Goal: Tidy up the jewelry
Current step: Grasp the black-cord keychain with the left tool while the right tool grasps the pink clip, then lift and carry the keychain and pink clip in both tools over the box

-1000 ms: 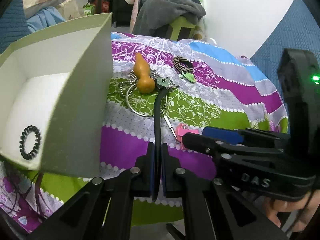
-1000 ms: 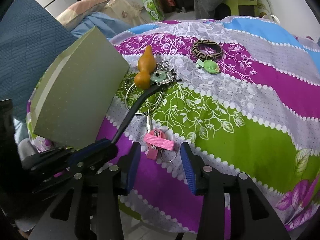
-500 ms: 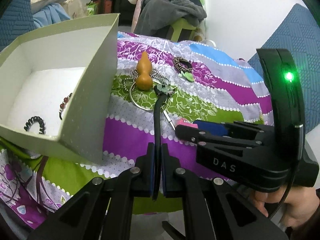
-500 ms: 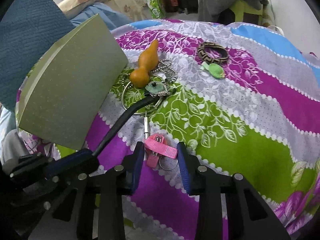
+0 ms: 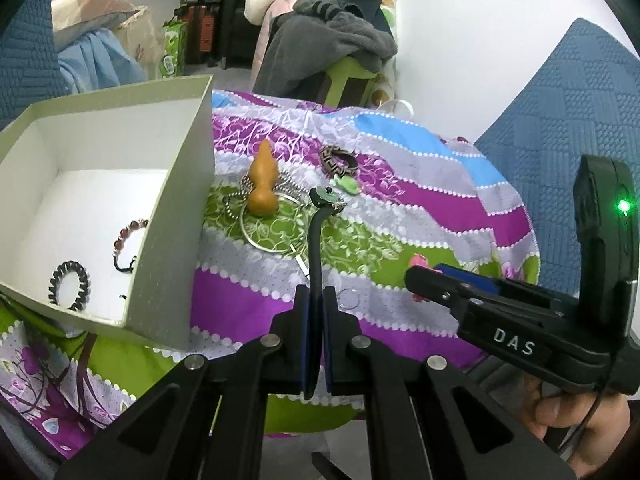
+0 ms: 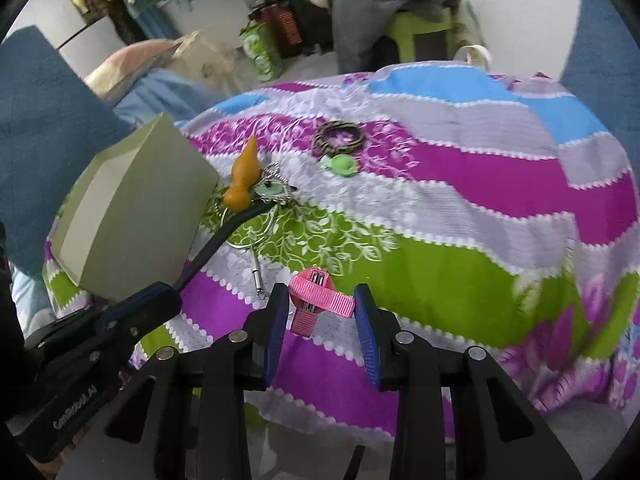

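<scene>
My left gripper (image 5: 314,300) is shut on a thin black hairband (image 5: 316,248) that arcs forward to a green pendant (image 5: 326,198); the band also shows in the right wrist view (image 6: 224,236). My right gripper (image 6: 320,312) has its jaws around a pink ribbon hair clip (image 6: 316,300), held above the cloth. The grey-green open box (image 5: 176,216) at left holds a black coil hair tie (image 5: 70,286) and a beaded bracelet (image 5: 128,232). An orange gourd charm (image 5: 262,188), a metal hoop (image 5: 268,232) and a chain lie beside the box.
A patterned brown bangle (image 5: 339,159) and a green leaf clip (image 5: 348,185) lie farther back on the striped floral cloth (image 5: 420,208). A small key ring (image 5: 349,298) lies near my left fingertips. A chair with grey clothes (image 5: 332,44) stands behind.
My right gripper has closed in around the pink clip and lifted it off the cloth. My left gripper pulled back, still shut on the black band.
</scene>
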Tool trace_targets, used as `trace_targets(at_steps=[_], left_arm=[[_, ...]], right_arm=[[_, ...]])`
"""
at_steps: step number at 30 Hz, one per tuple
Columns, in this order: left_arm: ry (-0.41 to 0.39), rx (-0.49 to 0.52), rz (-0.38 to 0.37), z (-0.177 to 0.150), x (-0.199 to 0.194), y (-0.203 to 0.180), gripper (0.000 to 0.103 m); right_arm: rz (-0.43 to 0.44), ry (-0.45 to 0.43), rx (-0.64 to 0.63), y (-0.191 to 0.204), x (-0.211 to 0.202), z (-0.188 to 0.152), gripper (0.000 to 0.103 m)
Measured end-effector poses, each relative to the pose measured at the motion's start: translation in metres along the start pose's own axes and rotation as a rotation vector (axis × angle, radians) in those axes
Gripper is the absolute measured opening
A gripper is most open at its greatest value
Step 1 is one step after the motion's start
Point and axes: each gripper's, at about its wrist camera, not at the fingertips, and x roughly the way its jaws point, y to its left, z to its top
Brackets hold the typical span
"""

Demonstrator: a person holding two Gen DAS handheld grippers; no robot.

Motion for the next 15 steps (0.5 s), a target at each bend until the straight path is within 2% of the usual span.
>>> trace_targets(at_steps=[8,15], left_arm=[[-0.039,0.003,-0.004,0.021,-0.031,-0.007,0.003],[-0.079,0.012,-0.008,0.047,-0.065,-0.013,0.003]], right_arm=[[-0.042,-0.043,0.037,0.002,-0.033,0.003,0.031],[-0.09,-0.114,0.052,0.006,-0.079,0.012,0.031]])
